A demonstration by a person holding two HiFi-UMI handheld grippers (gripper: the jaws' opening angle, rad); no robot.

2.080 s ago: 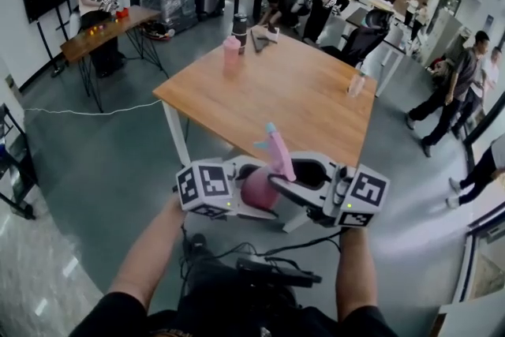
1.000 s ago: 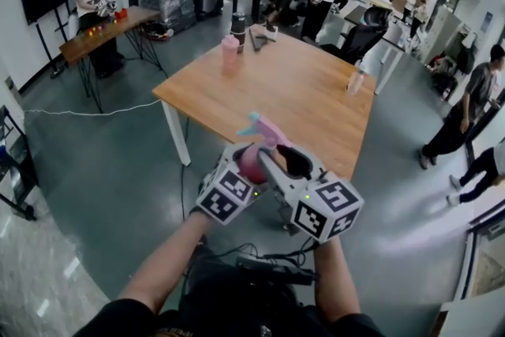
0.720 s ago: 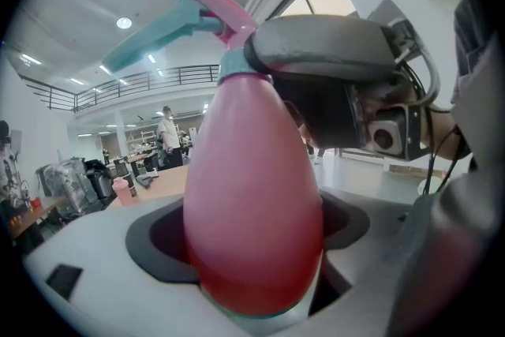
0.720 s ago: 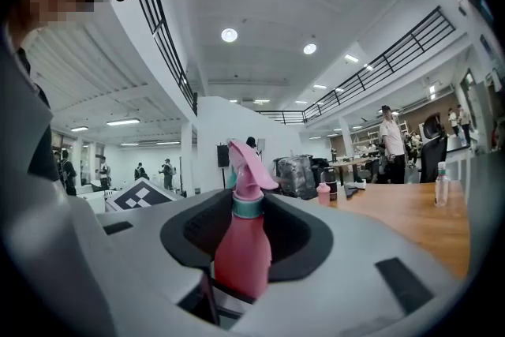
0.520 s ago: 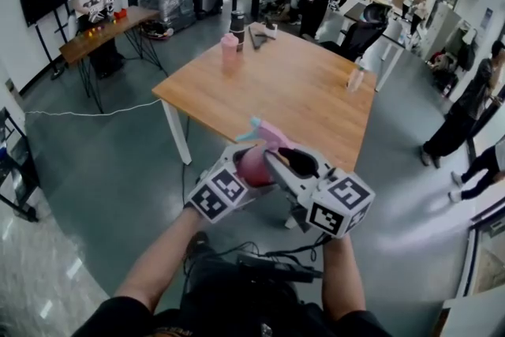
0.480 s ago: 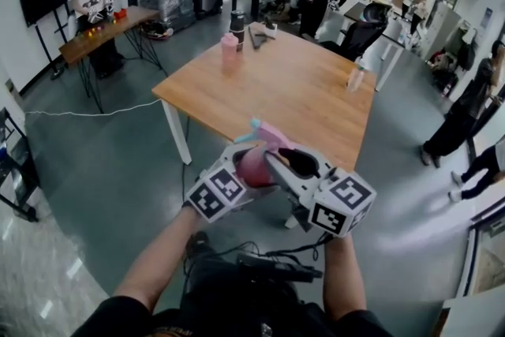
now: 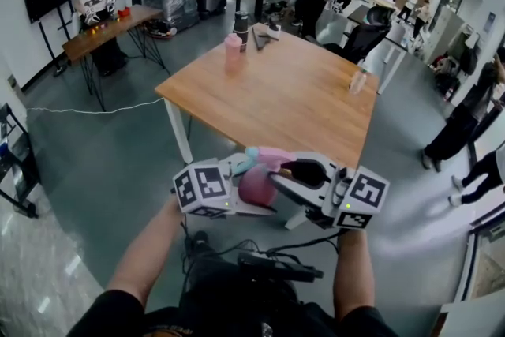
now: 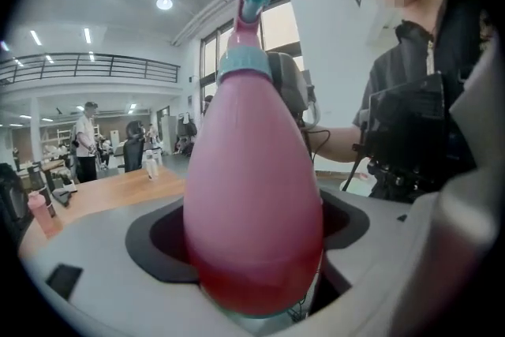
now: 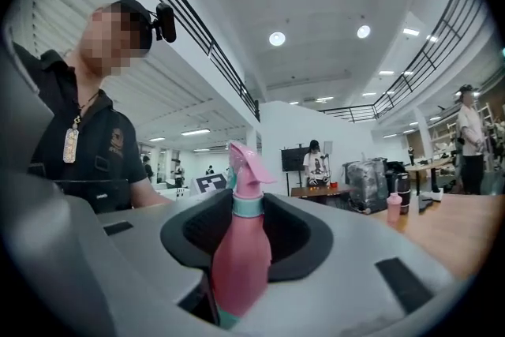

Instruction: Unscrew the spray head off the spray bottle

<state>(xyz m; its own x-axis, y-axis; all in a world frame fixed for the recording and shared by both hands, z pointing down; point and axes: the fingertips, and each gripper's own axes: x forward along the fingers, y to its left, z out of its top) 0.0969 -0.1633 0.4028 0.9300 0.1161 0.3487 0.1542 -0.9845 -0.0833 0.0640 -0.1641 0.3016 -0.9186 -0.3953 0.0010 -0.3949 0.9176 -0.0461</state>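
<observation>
A pink spray bottle [image 7: 257,189] with a teal collar is held in the air in front of me, below the near edge of the table. Its pink spray head [image 7: 272,156] with a teal nozzle tips over to the left. My left gripper [image 7: 245,184] is shut on the bottle's round body [image 8: 252,201], which fills the left gripper view. My right gripper [image 7: 286,184] comes in from the right. Its jaws have just been closing, and they now sit against the bottle [image 9: 235,260] below the collar. The spray head [image 9: 245,162] rises above them there.
A wooden table [image 7: 292,102] stands ahead with a pink cup [image 7: 233,51], a dark cup [image 7: 241,21] and a small bottle [image 7: 359,81] on it. Several people stand at the right and far side. A smaller table [image 7: 106,31] is at the far left.
Both grippers have swung from a slanted pose to side by side and level. They sit a little nearer to me. The spray head has tipped from pointing up-left to lying over to the left.
</observation>
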